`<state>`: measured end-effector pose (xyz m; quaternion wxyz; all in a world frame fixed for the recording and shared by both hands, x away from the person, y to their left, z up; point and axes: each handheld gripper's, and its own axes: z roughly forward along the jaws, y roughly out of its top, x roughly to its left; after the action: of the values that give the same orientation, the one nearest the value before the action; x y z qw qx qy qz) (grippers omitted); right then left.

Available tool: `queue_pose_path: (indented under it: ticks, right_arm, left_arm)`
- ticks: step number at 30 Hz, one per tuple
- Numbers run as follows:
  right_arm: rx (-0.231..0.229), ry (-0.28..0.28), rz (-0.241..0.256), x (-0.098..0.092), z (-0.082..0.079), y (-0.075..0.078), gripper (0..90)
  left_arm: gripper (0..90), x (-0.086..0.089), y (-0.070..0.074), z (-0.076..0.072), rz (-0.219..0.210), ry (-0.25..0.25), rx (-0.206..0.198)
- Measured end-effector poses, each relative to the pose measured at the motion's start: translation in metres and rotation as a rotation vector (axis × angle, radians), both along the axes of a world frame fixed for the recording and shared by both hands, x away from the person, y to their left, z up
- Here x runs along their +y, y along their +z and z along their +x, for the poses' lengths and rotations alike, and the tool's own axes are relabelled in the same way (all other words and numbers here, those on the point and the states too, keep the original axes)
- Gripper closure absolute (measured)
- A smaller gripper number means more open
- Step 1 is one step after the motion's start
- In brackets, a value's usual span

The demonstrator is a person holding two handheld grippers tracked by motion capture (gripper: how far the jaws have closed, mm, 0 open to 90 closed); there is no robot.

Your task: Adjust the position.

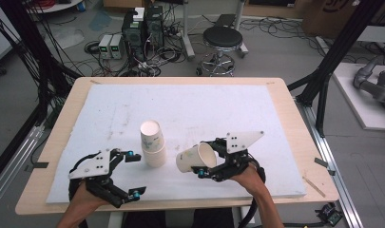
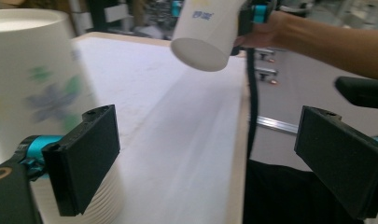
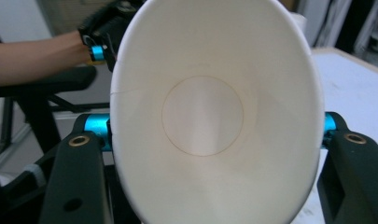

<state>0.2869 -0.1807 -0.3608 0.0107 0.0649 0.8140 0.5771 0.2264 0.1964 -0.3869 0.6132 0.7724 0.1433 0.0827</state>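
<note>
High view: right gripper (image 1: pixel 205 164) clamps a lone paper cup (image 1: pixel 195 158) sideways; left gripper (image 1: pixel 133 173) gapes beside the cup stack (image 1: pixel 152 142); next, upright it for stacking

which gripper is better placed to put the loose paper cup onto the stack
Right. The right gripper is shut on the paper cup, tilted in the air beside the cup stack. The left gripper is open, holding nothing, next to the stack.

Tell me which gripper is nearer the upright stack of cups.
Left. The left gripper sits open right beside the stack of cups, one jaw at its side. The right gripper holds a single cup tilted, farther off.
</note>
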Motion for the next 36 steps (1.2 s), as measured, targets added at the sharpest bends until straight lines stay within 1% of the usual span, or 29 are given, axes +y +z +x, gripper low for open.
queue_pose_path:
  ticks: [2,3,4,5,6,9,11,13,14,15,16,17,18,19,21,22,23,24,25,26,27,28,30,32,33,34,36]
  right_arm:
    - [0.008,-0.030,-0.044,0.000,0.003,0.001,36.3]
    - [0.014,-0.041,-0.059,0.001,0.005,0.002,36.2]
    - [0.017,-0.054,-0.078,0.001,0.006,0.002,36.2]
    - [0.017,-0.054,-0.078,0.001,0.006,0.002,36.2]
    - [0.016,-0.061,-0.092,0.002,0.007,0.003,36.2]
    - [0.025,-0.105,-0.139,0.002,0.011,0.007,36.3]
    - [0.040,-0.142,-0.166,0.001,0.015,0.010,36.2]
    - [0.043,-0.166,-0.180,0.000,0.019,0.012,36.2]
    - [0.047,-0.190,-0.211,-0.001,0.023,0.014,36.2]
    - [0.047,-0.190,-0.211,-0.001,0.023,0.014,36.2]
    - [0.046,-0.199,-0.226,-0.001,0.024,0.015,36.2]
    - [0.050,-0.211,-0.239,0.000,0.025,0.016,36.2]
    - [0.054,-0.225,-0.274,0.001,0.027,0.018,36.2]
    - [0.054,-0.225,-0.274,0.001,0.027,0.018,36.2]
    - [0.056,-0.243,-0.304,0.002,0.030,0.019,36.2]
    - [0.063,-0.263,-0.335,0.003,0.032,0.019,36.2]
    - [0.061,-0.274,-0.354,0.004,0.034,0.020,36.2]
    - [0.061,-0.274,-0.354,0.004,0.034,0.020,36.2]
    - [0.072,-0.289,-0.384,0.006,0.037,0.020,36.2]
    - [0.070,-0.296,-0.400,0.007,0.038,0.020,36.2]
    - [0.070,-0.296,-0.400,0.007,0.038,0.020,36.2]
    - [0.079,-0.308,-0.425,0.008,0.041,0.020,36.2]
    - [0.076,-0.316,-0.435,0.009,0.042,0.020,36.2]
    - [0.085,-0.330,-0.469,0.011,0.046,0.019,36.2]
    - [0.085,-0.330,-0.469,0.011,0.046,0.019,36.2]
    - [0.087,-0.338,-0.491,0.013,0.047,0.019,36.2]
    - [0.090,-0.337,-0.495,0.014,0.047,0.018,36.2]
  left_arm:
    - [6.8,0.009,-0.004,0.000,-0.013,0.052,-0.013]
    - [6.8,0.012,-0.007,0.001,-0.008,0.082,-0.016]
    - [6.8,0.016,-0.009,0.002,-0.007,0.110,-0.014]
    - [6.8,0.019,-0.013,0.004,-0.009,0.143,-0.012]
    - [6.8,0.022,-0.016,0.006,-0.010,0.176,-0.006]
    - [6.8,0.029,-0.026,0.012,-0.006,0.272,0.008]
    - [6.8,0.032,-0.031,0.016,-0.003,0.321,0.013]
    - [6.8,0.035,-0.037,0.020,0.006,0.367,0.017]
    - [6.8,0.035,-0.039,0.022,0.017,0.386,0.018]
    - [6.8,0.035,-0.041,0.023,0.021,0.401,0.016]
    - [6.7,0.036,-0.043,0.024,0.022,0.405,0.016]
    - [6.8,0.035,-0.045,0.025,0.028,0.422,0.014]
    - [6.8,0.035,-0.046,0.026,0.036,0.432,0.009]
    - [6.8,0.035,-0.047,0.027,0.043,0.444,0.010]
    - [6.7,0.036,-0.051,0.029,0.046,0.457,0.013]
    - [6.8,0.036,-0.052,0.030,0.054,0.465,0.016]
    - [6.8,0.035,-0.054,0.030,0.065,0.481,0.020]
    - [6.8,0.035,-0.055,0.030,0.070,0.491,0.015]
    - [6.8,0.036,-0.056,0.030,0.069,0.495,0.019]
    - [6.8,0.037,-0.057,0.031,0.069,0.503,0.025]
    - [6.8,0.038,-0.058,0.031,0.070,0.516,0.025]
    - [6.8,0.041,-0.060,0.032,0.058,0.528,0.035]
    - [6.8,0.042,-0.062,0.032,0.053,0.537,0.036]
    - [6.8,0.045,-0.064,0.032,0.045,0.540,0.039]
    - [6.8,0.045,-0.065,0.032,0.043,0.545,0.036]
    - [6.8,0.045,-0.066,0.032,0.045,0.545,0.031]
    - [6.8,0.046,-0.068,0.033,0.039,0.544,0.041]
